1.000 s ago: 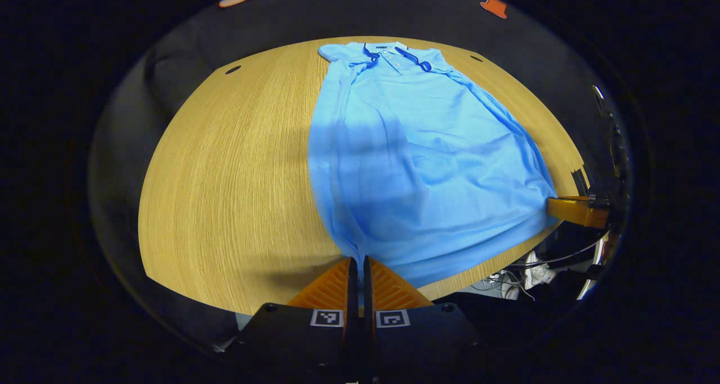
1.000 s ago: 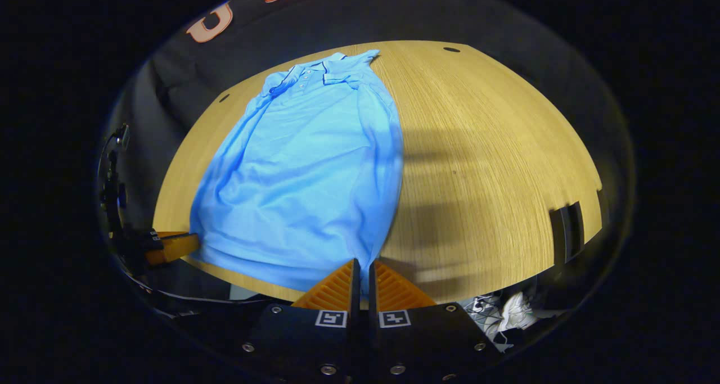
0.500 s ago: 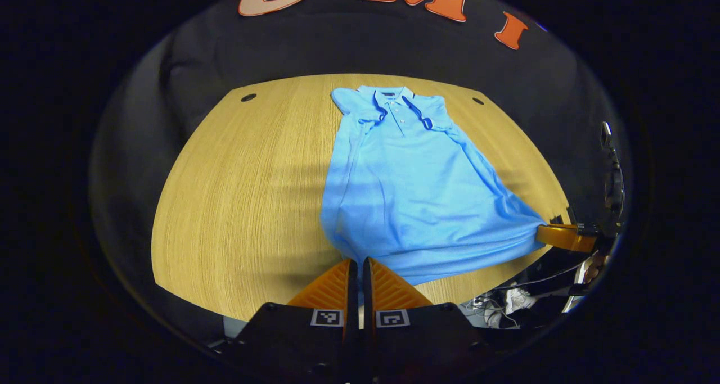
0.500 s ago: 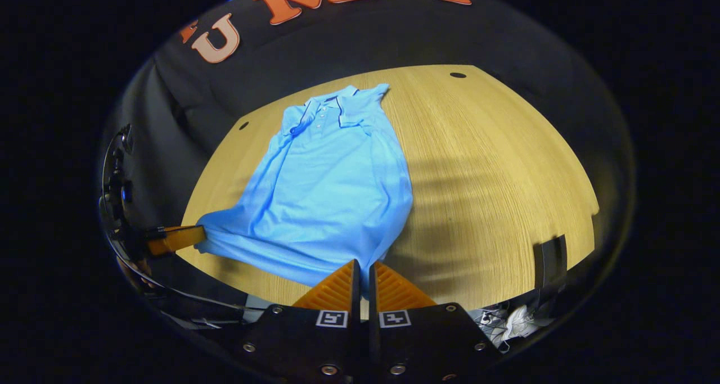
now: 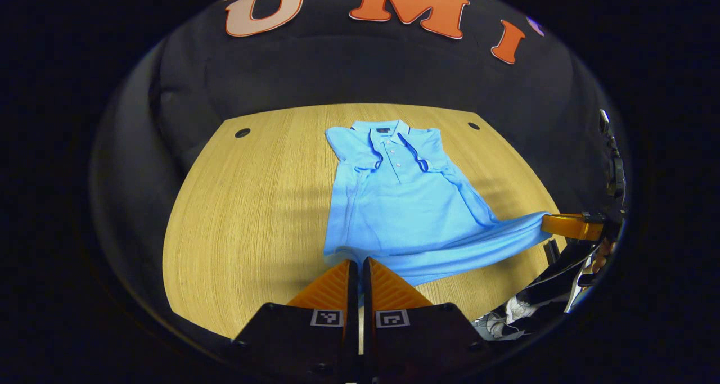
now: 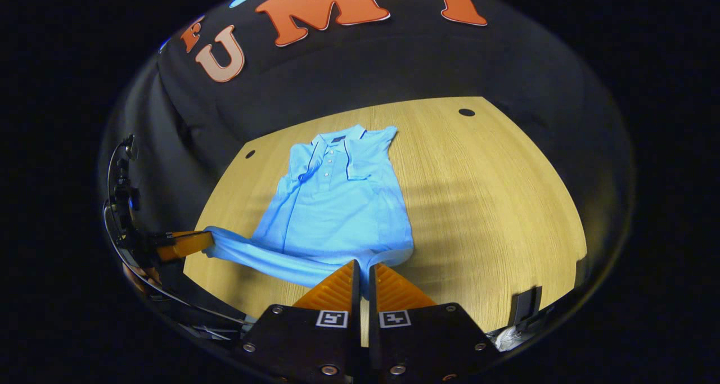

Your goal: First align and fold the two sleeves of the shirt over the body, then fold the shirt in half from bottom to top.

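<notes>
Wooden worktop (image 5: 247, 204) lay under the blue shirt (image 5: 394, 204), which rested flat near the far edge with its collar (image 5: 394, 142) toward the booth wall. Both sleeves looked already folded in over the body, so I judged I was on the last step, the fold from bottom to top. The bottom hem (image 5: 450, 254) was off the wood and stretched between my two grippers.

To do this step well, I thought I should carry both corners at the same height and the same speed toward the collar. I should keep the hem pulled gently straight so it would not sag in the middle. I should set it down even with the shoulders, then let go.

My left gripper (image 5: 355, 266) was near the front edge of the worktop, pointing toward the collar. Its fingers were pressed together on the left corner of the hem. My right gripper (image 6: 363, 269) was held the same way, pinching the right corner. In the left gripper view, my right gripper (image 5: 565, 226) showed off to the side, level with the worktop, with the cloth pulled to it.
</notes>
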### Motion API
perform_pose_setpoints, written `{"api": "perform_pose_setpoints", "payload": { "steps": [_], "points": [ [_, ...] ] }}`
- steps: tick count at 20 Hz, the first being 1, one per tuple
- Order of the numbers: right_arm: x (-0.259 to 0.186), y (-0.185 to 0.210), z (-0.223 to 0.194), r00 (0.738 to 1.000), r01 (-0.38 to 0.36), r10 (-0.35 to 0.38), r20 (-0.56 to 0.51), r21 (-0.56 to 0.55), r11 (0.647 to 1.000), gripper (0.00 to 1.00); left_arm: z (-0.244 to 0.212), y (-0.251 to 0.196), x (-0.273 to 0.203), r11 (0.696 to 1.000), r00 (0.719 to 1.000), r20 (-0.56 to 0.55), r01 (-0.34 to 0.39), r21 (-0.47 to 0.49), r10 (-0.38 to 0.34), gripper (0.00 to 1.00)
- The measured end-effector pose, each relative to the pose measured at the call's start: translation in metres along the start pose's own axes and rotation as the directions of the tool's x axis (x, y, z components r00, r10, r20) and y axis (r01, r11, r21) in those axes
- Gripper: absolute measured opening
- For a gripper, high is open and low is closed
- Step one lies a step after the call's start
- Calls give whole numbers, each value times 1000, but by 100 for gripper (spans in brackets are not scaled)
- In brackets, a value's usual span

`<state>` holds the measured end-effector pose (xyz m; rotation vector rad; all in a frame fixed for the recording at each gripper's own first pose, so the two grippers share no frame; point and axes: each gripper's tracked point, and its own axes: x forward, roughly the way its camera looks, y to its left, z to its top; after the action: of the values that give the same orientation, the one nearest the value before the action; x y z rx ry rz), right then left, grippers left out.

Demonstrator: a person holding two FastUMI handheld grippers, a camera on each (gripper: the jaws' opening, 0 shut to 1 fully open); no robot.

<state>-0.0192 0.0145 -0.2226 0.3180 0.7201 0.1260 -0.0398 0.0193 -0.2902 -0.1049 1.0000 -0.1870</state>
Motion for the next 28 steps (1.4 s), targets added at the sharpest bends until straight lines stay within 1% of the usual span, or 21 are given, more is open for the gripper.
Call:
{"api": "perform_pose_setpoints", "payload": {
  "steps": [4,8,11,12,19,22,25,28],
  "points": [
    [14,0,42,999,16,-16,34,0,1000,6,34,7,20,1000,1000,12,13,12,-13,7],
    [33,4,75,999,26,-26,46,4,1000,6,74,14,43,999,999,37,23,28,-24,7],
    [49,4,100,998,36,-36,55,7,999,6,108,19,59,999,997,71,34,43,-37,6],
    [56,3,109,998,39,-39,59,10,999,6,119,21,67,998,996,84,36,47,-40,7],
    [102,1,184,993,55,-57,102,22,998,6,203,32,112,996,984,171,33,78,-46,7],
    [124,1,215,990,59,-63,124,41,997,6,227,39,136,993,982,183,18,114,-39,8],
    [150,2,239,989,64,-67,134,29,998,6,248,46,160,990,981,195,-5,139,-22,7],
    [179,-2,249,990,85,-89,111,43,995,6,267,58,189,993,977,212,-56,106,32,7]
  ]
}}
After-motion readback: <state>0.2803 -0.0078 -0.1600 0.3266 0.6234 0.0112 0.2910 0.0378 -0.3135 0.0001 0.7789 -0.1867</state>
